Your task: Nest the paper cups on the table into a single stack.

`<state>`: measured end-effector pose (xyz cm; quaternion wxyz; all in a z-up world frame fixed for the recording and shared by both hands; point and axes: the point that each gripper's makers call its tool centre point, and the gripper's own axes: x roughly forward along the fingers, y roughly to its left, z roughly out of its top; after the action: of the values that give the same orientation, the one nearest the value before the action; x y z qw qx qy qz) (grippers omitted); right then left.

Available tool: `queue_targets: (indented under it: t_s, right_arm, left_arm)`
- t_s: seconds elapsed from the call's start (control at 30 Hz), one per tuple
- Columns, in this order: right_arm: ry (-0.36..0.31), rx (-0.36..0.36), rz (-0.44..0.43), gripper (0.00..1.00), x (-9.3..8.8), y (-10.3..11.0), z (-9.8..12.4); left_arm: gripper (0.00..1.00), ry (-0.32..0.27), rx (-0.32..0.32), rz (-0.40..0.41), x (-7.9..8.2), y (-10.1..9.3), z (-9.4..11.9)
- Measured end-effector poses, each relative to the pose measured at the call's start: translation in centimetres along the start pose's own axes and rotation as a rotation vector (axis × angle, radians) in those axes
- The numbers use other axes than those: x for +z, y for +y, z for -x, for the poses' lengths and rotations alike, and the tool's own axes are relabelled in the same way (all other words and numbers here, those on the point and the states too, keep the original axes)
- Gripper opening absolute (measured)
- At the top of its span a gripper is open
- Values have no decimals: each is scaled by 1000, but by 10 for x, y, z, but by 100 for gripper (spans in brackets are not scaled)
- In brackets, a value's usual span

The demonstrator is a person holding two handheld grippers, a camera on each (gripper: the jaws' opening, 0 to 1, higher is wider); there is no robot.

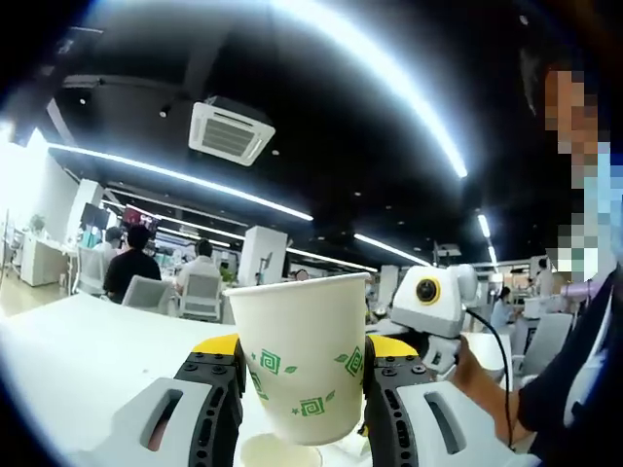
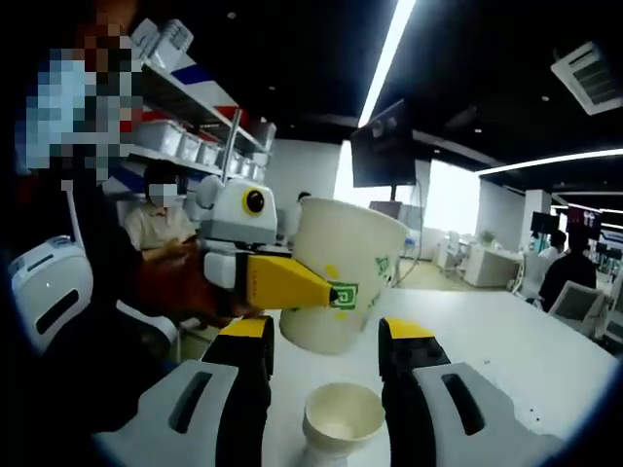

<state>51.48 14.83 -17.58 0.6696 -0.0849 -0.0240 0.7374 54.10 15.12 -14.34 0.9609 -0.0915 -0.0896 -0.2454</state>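
In the left gripper view, the left hand-held gripper [image 1: 302, 389] holds a white paper cup [image 1: 304, 355] printed with green squares and leaves, clamped by its side wall between the two yellow-tipped jaws, mouth up and tilted slightly. Its inside cannot be seen from this angle. Just below it, between the jaw bases, the rim of a second paper cup [image 1: 280, 452] shows, mouth up and looking empty. The right gripper view shows the same pair from the other side: the held cup [image 2: 341, 282] hangs above and just beyond the right hand-held gripper [image 2: 326, 355], gripped by the left hand-held gripper's yellow finger [image 2: 287, 282], which comes in from the left. The right hand-held gripper's jaws stand apart with nothing clamped between them, and the lower cup [image 2: 341, 416] sits in the gap between them, upright, open and empty, without a clear sign of touching either jaw. Both cups are over a white surface [image 2: 506, 341] that stretches ahead of the hand-held grippers. In the left gripper view the right hand-held gripper [image 1: 428, 311] appears to the right of the held cup, carried by a person's hand [image 1: 467, 370]. Farther off are seated people [image 1: 131, 263] at desks and office chairs [image 1: 200, 297]; a wall screen [image 2: 384, 146] hangs beyond the held cup in the right gripper view.
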Motion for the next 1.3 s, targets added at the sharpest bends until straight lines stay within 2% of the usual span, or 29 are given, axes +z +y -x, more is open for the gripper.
queue_targets:
  t_s: [0.43,0.67,0.87,1.0,1.3]
  right_arm:
    - [-8,7,1,40,-2,1,-2]
    - [13,-14,-3,40,-9,-6,0]
    - [35,-14,15,40,-13,-6,0]
    - [54,-13,26,40,-18,-6,-1]
    - [92,-2,64,40,-25,-5,0]
  left_arm:
    - [51,16,-11,-8,-1,0,0]
    - [58,15,-24,-16,3,-1,2]
    - [55,2,-11,0,11,7,5]
    - [47,5,-11,3,11,7,7]
    - [46,11,-7,13,5,10,9]
